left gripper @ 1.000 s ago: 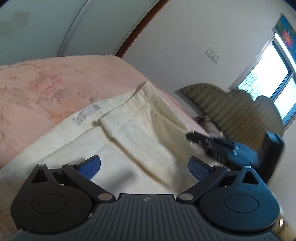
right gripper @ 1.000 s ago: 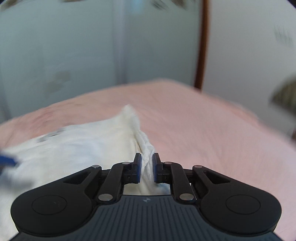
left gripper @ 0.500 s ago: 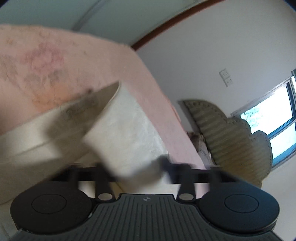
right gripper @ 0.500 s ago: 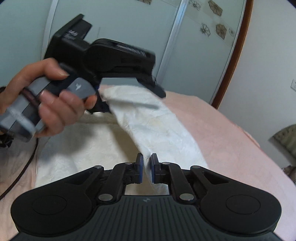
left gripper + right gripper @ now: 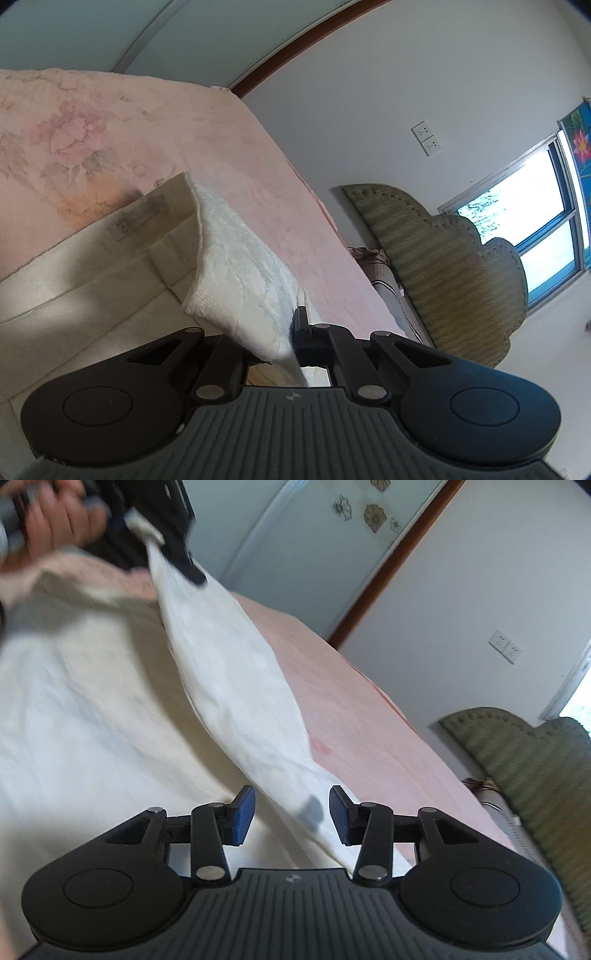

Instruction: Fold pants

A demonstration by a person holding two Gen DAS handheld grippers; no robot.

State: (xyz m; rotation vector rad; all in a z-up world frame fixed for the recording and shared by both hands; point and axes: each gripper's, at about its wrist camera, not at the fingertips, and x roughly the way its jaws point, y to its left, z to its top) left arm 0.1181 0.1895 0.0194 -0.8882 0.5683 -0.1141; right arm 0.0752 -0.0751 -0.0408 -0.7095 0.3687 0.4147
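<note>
Cream-white pants [image 5: 92, 280] lie spread on a pink bed [image 5: 122, 122], label side up. My left gripper [image 5: 284, 332] is shut on a lifted fold of the pants [image 5: 236, 273] and holds it above the rest. It also shows in the right wrist view [image 5: 147, 528], top left, pinching the cloth's end. My right gripper [image 5: 291, 812] is open. The raised strip of pants [image 5: 236, 686] runs down between its blue pads [image 5: 242, 812] without being pinched.
The bed's pink floral cover [image 5: 369, 738] extends to the right edge. A green padded headboard [image 5: 443, 266] stands against the white wall by a window [image 5: 535, 214]. Sliding closet doors [image 5: 314, 554] stand behind the bed.
My left gripper has closed on the pants and lifted a fold. My right gripper, shut on the cloth before, has opened and let it go.
</note>
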